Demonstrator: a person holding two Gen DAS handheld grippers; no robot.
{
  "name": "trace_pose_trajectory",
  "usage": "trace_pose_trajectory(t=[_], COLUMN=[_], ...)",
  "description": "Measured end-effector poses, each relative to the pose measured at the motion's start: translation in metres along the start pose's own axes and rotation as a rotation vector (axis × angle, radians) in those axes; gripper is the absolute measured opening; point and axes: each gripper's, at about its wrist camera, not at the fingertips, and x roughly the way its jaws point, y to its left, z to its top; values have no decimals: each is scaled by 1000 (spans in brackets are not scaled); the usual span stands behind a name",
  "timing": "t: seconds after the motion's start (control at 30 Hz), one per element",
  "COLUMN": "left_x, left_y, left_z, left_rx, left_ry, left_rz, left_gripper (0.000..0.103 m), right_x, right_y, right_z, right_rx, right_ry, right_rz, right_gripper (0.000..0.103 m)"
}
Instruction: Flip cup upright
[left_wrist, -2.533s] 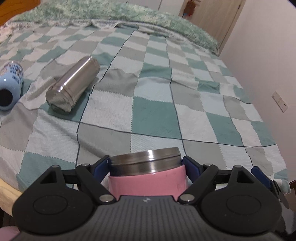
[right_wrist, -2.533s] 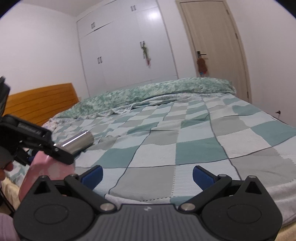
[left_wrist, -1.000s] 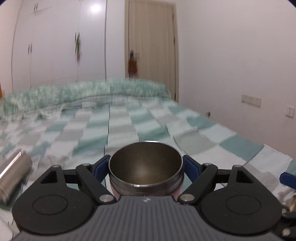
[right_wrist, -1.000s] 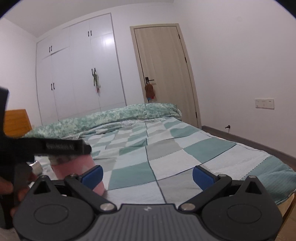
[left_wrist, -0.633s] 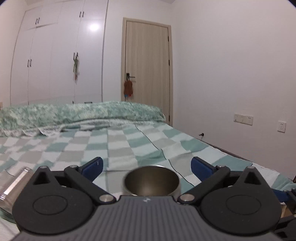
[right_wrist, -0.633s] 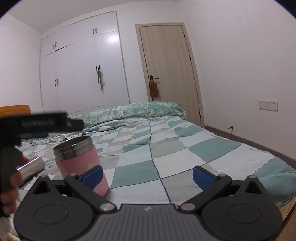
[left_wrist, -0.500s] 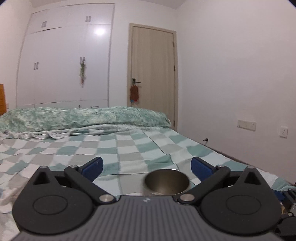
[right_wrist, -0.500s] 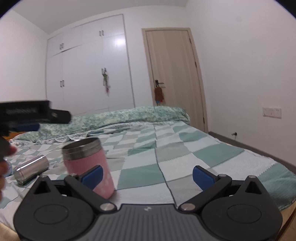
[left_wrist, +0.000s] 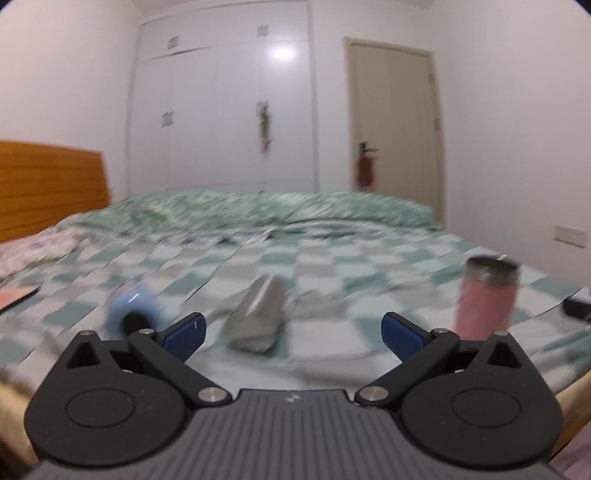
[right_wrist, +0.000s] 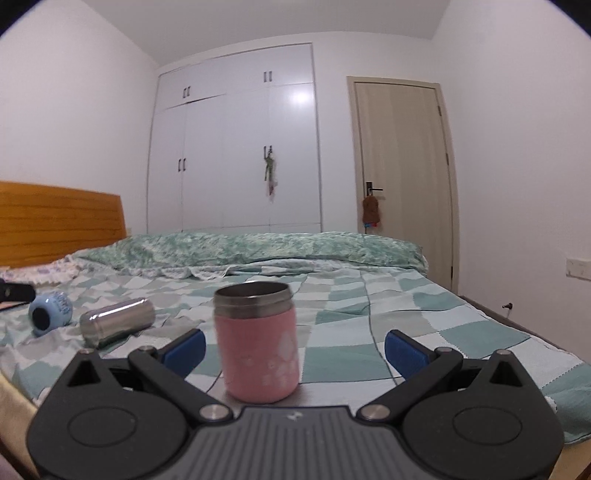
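A pink cup (right_wrist: 258, 343) with a steel rim stands upright, mouth up, on the checked bedspread (right_wrist: 424, 332) near the bed's front edge. It also shows at the right of the blurred left wrist view (left_wrist: 485, 297). My right gripper (right_wrist: 293, 347) is open and empty, with the cup in front of it, between the lines of its fingers. My left gripper (left_wrist: 291, 328) is open and empty, well left of the pink cup. A steel cup (left_wrist: 258, 319) lies on its side ahead of the left gripper, and shows in the right wrist view (right_wrist: 118, 326).
A light blue cup (right_wrist: 50, 312) lies on its side left of the steel one, also in the left wrist view (left_wrist: 133, 312). A rolled green quilt (right_wrist: 240, 251) lies across the far bed. A wooden headboard (right_wrist: 55, 221) stands at left. A wall and door (right_wrist: 402, 177) are at right.
My left gripper has let go of the pink cup, which now stands upright, and has swung left toward the lying steel and blue cups. The right gripper has turned to face the pink cup.
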Motion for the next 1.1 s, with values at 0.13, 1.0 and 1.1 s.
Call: trace_pose_trajectory(t=[0.13, 1.0, 1.1], left_x=[-7, -17, -18], left_y=[30, 49, 48], left_z=[-23, -55, -55], left_rx=[-36, -35, -36], left_ry=[4, -42, -42], left_rz=[68, 166, 165], left_gripper=[103, 103, 103], right_x=[-9, -21, -21], right_y=[11, 30, 30], right_z=[-3, -10, -10], right_rx=[-26, -117, -117], right_ry=[13, -7, -8], right_rz=[3, -18, -18], right_gripper=[103, 103, 103])
